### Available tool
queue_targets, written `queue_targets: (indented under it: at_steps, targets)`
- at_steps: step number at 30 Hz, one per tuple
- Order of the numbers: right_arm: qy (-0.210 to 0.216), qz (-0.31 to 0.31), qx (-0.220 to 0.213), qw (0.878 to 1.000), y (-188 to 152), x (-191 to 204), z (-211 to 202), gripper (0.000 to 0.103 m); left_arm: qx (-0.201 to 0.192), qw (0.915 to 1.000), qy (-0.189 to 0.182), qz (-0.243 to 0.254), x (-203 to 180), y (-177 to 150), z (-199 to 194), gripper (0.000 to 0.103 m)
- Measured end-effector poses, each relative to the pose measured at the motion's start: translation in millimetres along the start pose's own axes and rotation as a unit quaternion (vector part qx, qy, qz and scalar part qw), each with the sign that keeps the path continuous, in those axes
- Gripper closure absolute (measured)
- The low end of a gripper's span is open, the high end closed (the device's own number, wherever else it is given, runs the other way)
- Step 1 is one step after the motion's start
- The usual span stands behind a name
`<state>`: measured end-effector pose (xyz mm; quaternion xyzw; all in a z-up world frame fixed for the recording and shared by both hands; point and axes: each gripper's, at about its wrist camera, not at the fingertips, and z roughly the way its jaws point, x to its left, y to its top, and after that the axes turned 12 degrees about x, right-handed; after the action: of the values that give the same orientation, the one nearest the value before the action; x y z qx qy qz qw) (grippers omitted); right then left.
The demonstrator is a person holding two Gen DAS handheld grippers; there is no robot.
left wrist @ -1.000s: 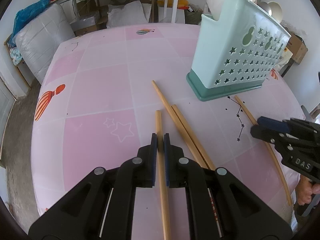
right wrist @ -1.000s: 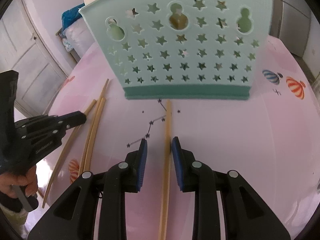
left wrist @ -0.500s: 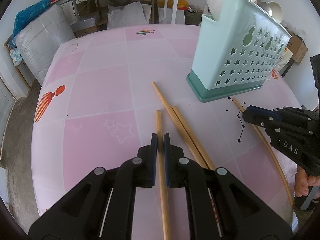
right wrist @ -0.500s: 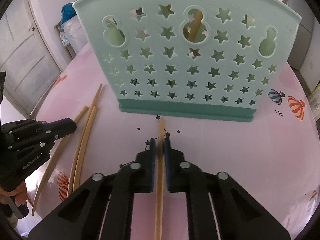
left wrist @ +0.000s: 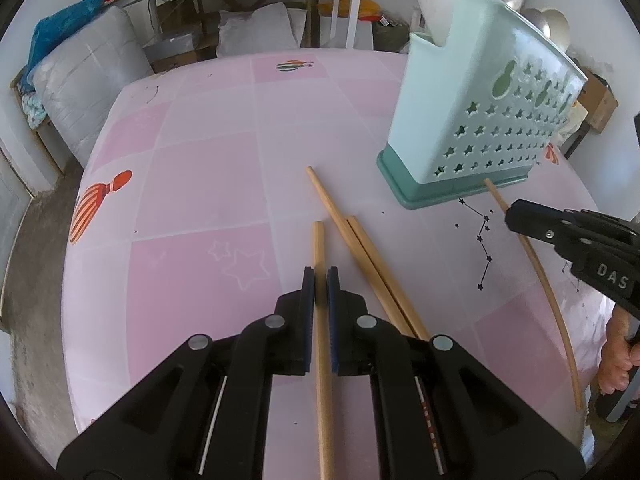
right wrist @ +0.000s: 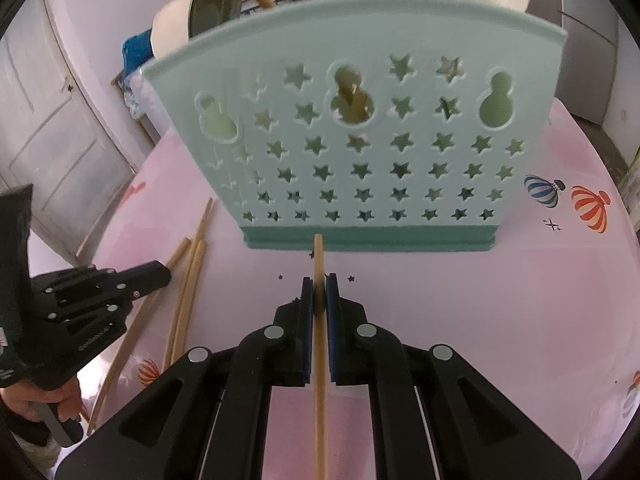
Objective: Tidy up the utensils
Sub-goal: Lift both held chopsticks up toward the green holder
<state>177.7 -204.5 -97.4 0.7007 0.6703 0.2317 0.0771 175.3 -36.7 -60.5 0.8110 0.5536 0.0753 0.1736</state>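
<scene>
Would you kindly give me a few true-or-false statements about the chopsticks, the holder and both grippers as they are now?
1. The left gripper is shut on a chopstick. True.
2. The right gripper is open and holds nothing. False: it is shut on another chopstick.
3. The mint utensil holder lies on its side. False: it stands upright on the pink table.
4. Two loose chopsticks lie side by side on the table. True.

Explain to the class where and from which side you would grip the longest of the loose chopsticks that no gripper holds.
Probably its bare far stretch, taken from above with jaws across its width. It lies flat on the table, and nearer in its neighbour lies against it, leaving little room for a pad between them.
</scene>
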Motion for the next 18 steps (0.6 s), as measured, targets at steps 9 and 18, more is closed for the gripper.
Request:
queue_targets:
  at_steps: [9,18]
  targets:
    - [0.021,0.015,-0.025,0.999,-4.3,-11.3,-23.6,0.097,-0.031,0.9989,-0.021,-0.028,19.6,1.7,-22.6,0.098]
    - [0.038,0.031,-0.059,0.997,-5.7,-20.3,-50.8,0.097,-0.11,0.9912,-0.068,-0.029,20.9,0.9,-78.7,0.098]
